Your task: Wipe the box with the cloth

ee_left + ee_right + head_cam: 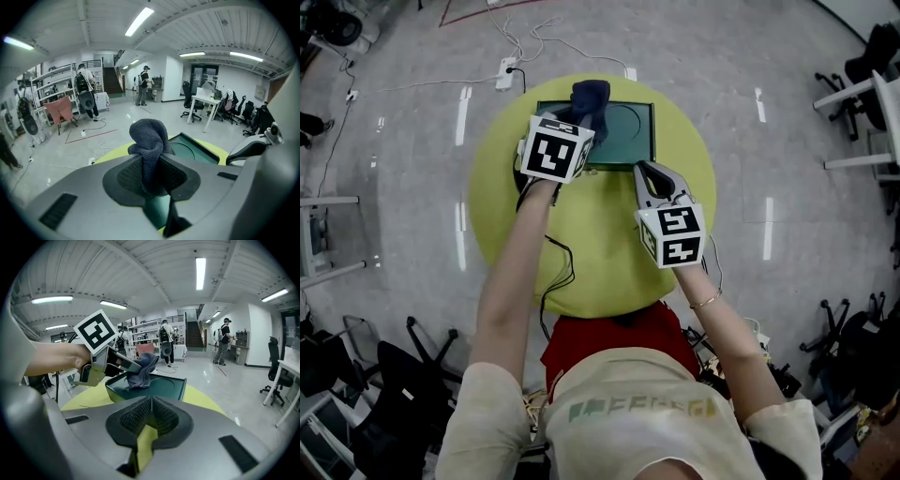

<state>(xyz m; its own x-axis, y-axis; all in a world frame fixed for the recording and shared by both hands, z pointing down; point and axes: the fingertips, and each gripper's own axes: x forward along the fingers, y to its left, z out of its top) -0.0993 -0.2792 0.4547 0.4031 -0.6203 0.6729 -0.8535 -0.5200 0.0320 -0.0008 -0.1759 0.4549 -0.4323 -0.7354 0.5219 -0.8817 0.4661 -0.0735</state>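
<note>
1. Head view: left gripper (575, 120) reaches over the far-left part of the dark green box (630, 131), with the dark blue cloth (591, 97) bunched at its tip. The box sits on the far half of the round yellow-green desk (600, 253). Right gripper (651, 176) hovers over the desk just beside the box's near edge, pointing at it.
2. Left gripper view: jaws are clamped on the cloth (149, 136), which sticks up in a twisted wad above the pads. The box (199, 152) is right behind and below, with a round mark on its top.
3. Right gripper view: jaws are closed pad to pad with nothing between them, and the desk (204, 399) shows in the gap below. Ahead, the left gripper (123, 363) holds the cloth over the box's left side; the cloth's lower end seems to touch the box top.
</note>
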